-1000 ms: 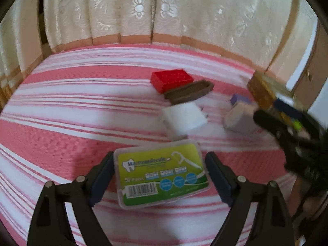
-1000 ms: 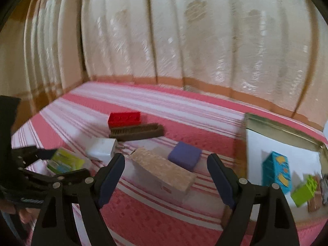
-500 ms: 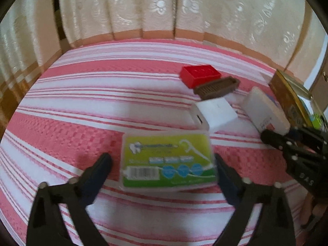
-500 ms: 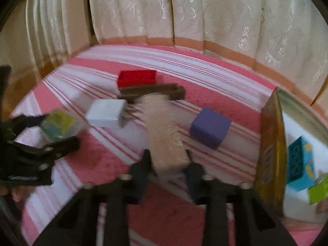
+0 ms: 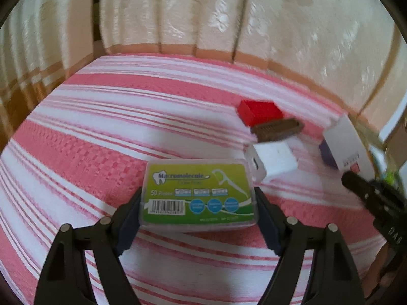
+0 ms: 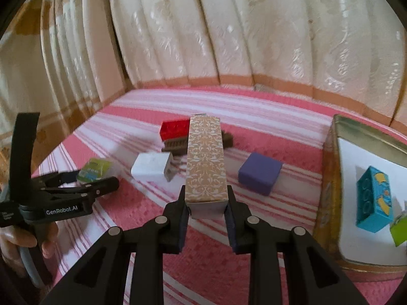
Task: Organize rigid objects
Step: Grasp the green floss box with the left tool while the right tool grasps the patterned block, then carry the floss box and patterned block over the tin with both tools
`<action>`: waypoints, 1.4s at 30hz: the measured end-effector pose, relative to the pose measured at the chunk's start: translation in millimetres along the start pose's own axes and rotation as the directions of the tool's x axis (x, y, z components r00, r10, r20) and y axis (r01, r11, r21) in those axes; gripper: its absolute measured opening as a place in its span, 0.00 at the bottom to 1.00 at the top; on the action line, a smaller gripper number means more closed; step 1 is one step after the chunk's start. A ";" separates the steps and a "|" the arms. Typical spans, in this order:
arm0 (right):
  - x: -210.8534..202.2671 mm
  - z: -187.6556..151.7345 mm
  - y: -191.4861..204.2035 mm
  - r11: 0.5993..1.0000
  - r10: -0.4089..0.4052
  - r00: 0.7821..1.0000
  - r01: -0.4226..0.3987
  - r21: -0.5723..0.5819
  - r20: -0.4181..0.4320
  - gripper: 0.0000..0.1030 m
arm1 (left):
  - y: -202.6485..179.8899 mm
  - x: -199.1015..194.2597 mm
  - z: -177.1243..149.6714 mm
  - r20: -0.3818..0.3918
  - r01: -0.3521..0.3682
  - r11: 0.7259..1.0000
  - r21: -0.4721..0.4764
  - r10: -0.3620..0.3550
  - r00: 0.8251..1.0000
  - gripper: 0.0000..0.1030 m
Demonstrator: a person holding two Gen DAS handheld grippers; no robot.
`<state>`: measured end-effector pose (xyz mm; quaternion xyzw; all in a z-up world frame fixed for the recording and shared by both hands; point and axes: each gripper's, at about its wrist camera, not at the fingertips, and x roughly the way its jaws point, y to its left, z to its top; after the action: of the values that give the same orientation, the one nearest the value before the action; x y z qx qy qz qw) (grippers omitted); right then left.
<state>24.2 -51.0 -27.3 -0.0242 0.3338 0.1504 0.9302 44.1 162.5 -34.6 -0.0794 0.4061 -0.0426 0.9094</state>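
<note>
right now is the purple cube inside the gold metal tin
No, the purple cube sits on the striped pink cloth, apart from the gold metal tin, which holds only a blue block and a green piece.

Two tongs, four bricks, three boxes, one charger, one tray

Right gripper now clamps the patterned box (lifted) — left gripper narrowing.
</note>
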 end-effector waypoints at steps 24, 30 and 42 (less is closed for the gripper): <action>-70.1 0.3 -79.2 0.987 -0.091 0.974 0.060 0.152 0.207 0.27 | -111.2 -40.0 8.8 0.312 0.018 0.999 0.043 -0.030 0.950 0.78; -88.3 -1.9 -121.7 0.969 -0.156 0.961 0.104 0.225 0.227 0.27 | -155.8 -36.8 11.4 0.322 0.041 0.994 0.106 -0.073 0.944 0.78; -128.6 -15.2 -203.9 0.921 -0.271 0.933 0.181 0.344 0.236 0.27 | -241.1 -25.3 9.9 0.296 0.131 0.972 0.193 -0.185 0.937 0.78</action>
<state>-19.0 -281.6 30.4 0.1081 0.2138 -0.0126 0.9708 31.6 -70.0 33.6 -0.0393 0.2446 -0.1371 0.9591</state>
